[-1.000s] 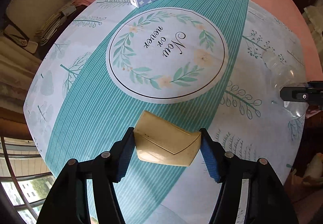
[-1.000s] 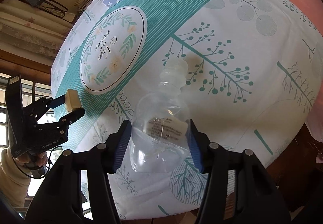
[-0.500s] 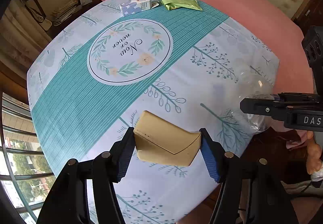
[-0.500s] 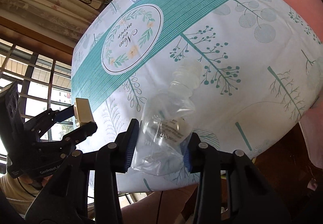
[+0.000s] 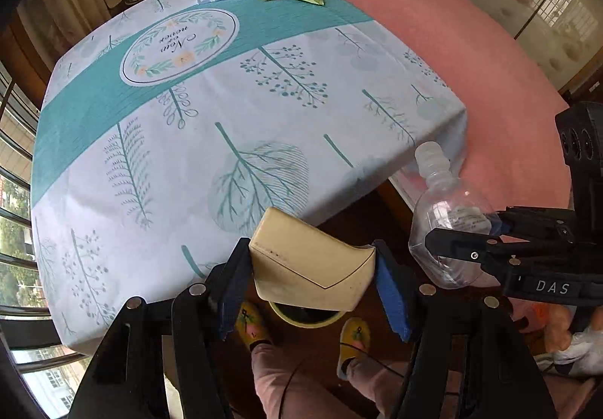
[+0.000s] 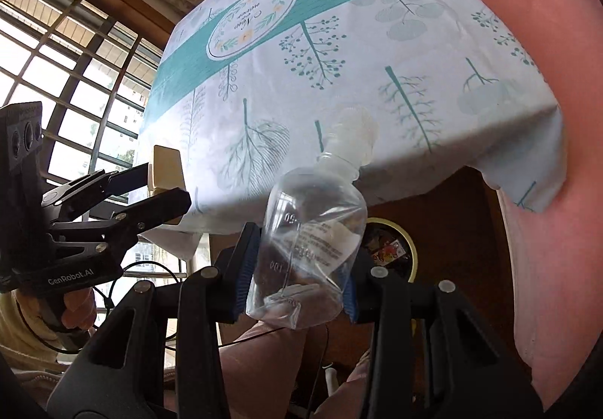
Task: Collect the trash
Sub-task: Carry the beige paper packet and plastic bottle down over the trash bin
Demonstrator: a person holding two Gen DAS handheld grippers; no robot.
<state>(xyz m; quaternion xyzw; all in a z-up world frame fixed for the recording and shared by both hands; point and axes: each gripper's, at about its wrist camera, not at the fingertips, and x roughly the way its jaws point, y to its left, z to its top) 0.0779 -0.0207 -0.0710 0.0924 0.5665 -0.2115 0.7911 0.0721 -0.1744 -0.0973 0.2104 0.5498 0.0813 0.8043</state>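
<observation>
The left gripper [image 5: 312, 264] has its jaws closed on a tan box [image 5: 309, 268], held past the near edge of the surface [image 5: 188, 162] and over the yellow bin [image 6: 392, 245] on the floor. To its right, the right gripper [image 6: 297, 283] squeezes a clear bottle [image 6: 312, 245] there too, probably ready to drop.

My grippers [image 5: 312, 283] are black with blue pads [image 5: 392, 300] and silver screws; I wear pink trousers [image 5: 301, 381], yellow slippers [image 5: 250, 324].
</observation>
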